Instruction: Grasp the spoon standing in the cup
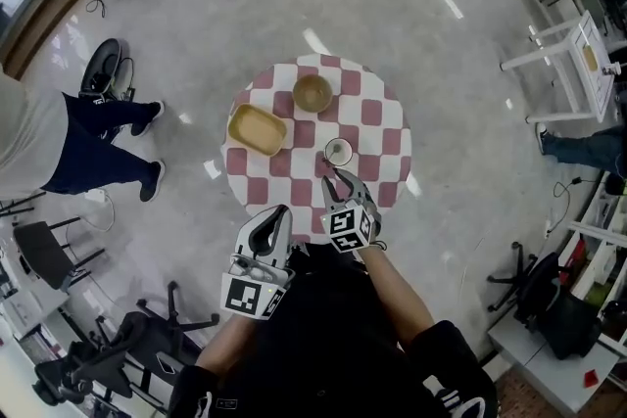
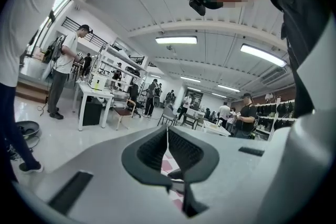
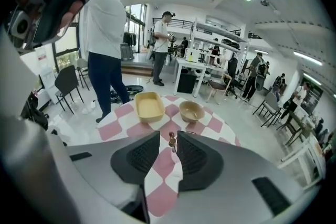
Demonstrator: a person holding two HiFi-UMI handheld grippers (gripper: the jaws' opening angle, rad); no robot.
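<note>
The grasp had not yet been made. The spoon (image 3: 171, 138) was seen standing in the cup (image 1: 338, 152), which was set near the middle of the checked table (image 1: 384, 128), on the person's side of the round bowl (image 1: 313, 93) and to the right of the yellow tray (image 1: 257, 129). The right gripper (image 1: 336, 175) was held just short of the cup, with its jaws parted by a narrow gap and lined up on the spoon. In the right gripper view the top of the handle was framed in that gap, at or just past the tips, and nothing was clamped. Whether the tips had reached the handle could not be settled from the head view, where the spoon was too small to make out. The left gripper (image 1: 278, 214) was held back at the near edge of the table, well apart from the cup, its jaws brought together at the tips with nothing between them. The approach and alignment could therefore be judged largely done. What was left was a short advance so that the handle lay between the pads, and then the closing of the right jaws on it.
</note>
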